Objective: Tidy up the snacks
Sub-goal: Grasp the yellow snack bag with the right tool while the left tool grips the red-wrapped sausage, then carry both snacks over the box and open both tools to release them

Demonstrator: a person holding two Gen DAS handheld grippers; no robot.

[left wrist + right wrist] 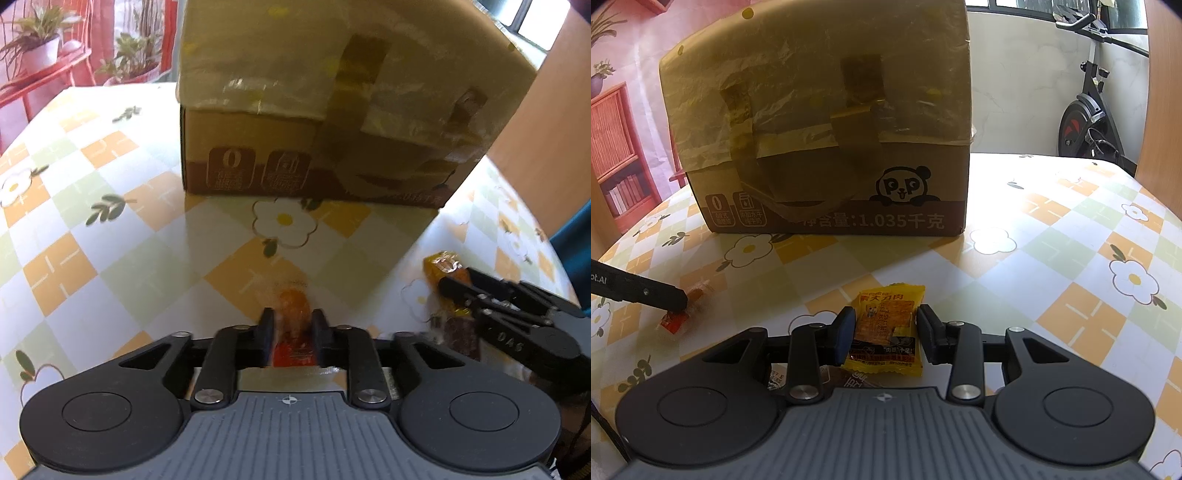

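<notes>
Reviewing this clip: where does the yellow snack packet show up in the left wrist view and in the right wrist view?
Left wrist view: the yellow snack packet lies at the lower right, partly hidden by the right gripper.
Right wrist view: the packet sits at bottom centre between the jaws, flat on the tablecloth.
Shared landmark: the taped cardboard box stands behind it in both.

Cardboard box (827, 147) with panda logo "P P", a "0" icon and "1.035千克" along its base, yellow snack packet (884, 328) with Chinese print too small to read, "DAS" on right gripper (454, 291), "pt.AI" on left gripper (679, 301)
</notes>
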